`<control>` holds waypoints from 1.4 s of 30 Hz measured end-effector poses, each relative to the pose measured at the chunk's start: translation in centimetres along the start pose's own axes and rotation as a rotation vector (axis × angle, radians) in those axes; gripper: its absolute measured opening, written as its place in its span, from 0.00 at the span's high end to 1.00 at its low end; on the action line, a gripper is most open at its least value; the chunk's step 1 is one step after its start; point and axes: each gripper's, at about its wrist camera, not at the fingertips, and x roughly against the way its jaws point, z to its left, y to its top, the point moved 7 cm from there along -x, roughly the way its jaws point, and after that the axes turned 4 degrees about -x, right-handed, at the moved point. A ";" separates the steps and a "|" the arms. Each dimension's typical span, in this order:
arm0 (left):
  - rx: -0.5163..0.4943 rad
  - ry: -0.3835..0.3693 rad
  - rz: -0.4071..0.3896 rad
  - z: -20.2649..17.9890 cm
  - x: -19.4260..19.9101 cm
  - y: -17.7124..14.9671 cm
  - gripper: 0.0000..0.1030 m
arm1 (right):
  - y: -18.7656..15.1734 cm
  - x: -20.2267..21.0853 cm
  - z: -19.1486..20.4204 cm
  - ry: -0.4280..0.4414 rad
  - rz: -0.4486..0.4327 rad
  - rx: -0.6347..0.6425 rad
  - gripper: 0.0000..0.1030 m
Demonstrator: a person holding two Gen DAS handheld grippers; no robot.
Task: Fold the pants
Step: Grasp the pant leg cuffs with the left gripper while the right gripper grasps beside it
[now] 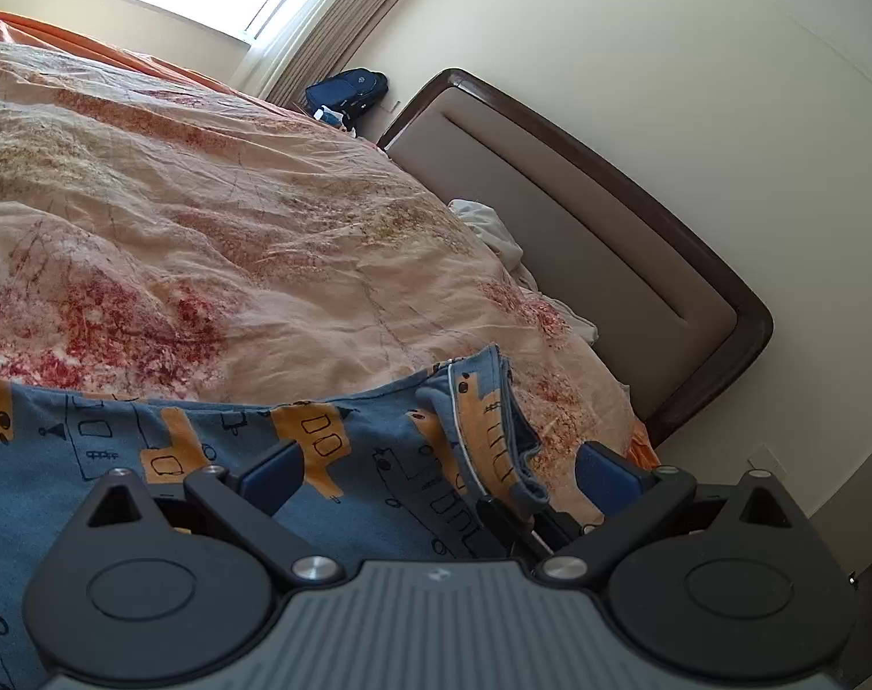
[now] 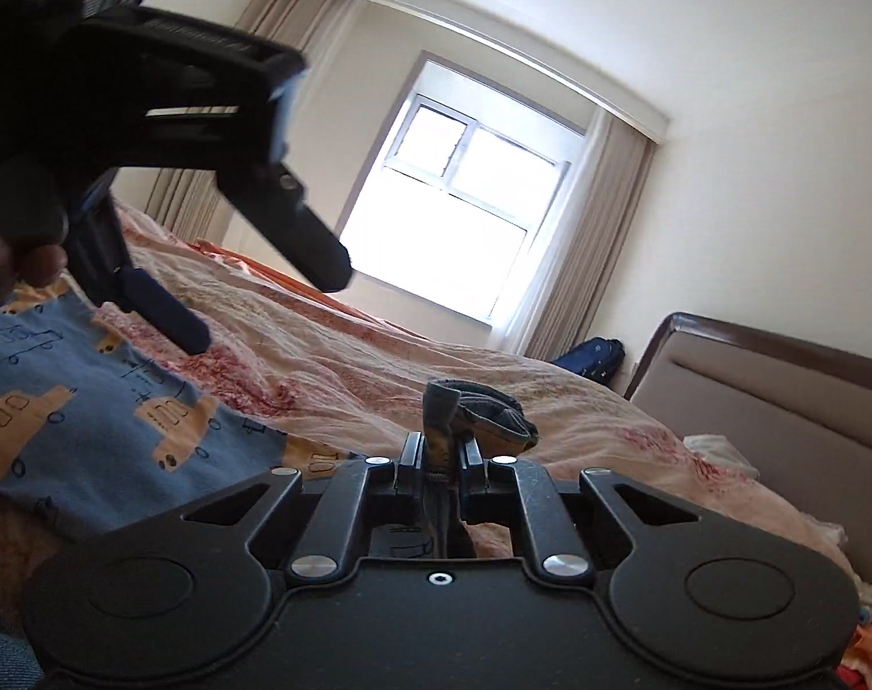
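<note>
Blue pants [image 1: 217, 448] with orange vehicle prints lie on the bed. In the left wrist view my left gripper [image 1: 441, 468] is open just above the fabric, its blue pads [image 1: 277, 468] wide apart around a raised edge of the pants [image 1: 487, 420]. In the right wrist view my right gripper [image 2: 440, 454] is shut on a bunched edge of the pants [image 2: 476, 414], which sticks up between its fingers. The pants [image 2: 91, 402] spread out to the left there, and my left gripper [image 2: 252, 310] hangs open above them at upper left.
The bed has a crumpled pink and red floral quilt [image 1: 206, 218]. A brown padded headboard [image 1: 608, 241] stands at the right with white cloth [image 1: 487, 224] beside it. A dark blue bag [image 1: 349, 89] sits by the curtain and window [image 2: 453, 213].
</note>
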 end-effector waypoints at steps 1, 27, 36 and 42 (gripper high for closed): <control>0.010 -0.004 0.004 0.1 -0.1 -0.1 0.01 | 0.2 0.2 0.7 0.017 0.006 0.029 0.89; 0.193 0.080 0.049 4.9 0.3 -1.7 0.86 | 1.0 3.2 6.7 0.204 0.041 0.185 0.60; 0.170 0.091 0.039 4.3 1.5 -1.1 0.90 | 1.0 2.1 7.2 0.222 0.064 0.175 0.86; 0.150 0.119 0.024 4.3 3.6 -0.2 0.90 | 2.7 2.5 7.9 0.243 0.045 0.152 0.87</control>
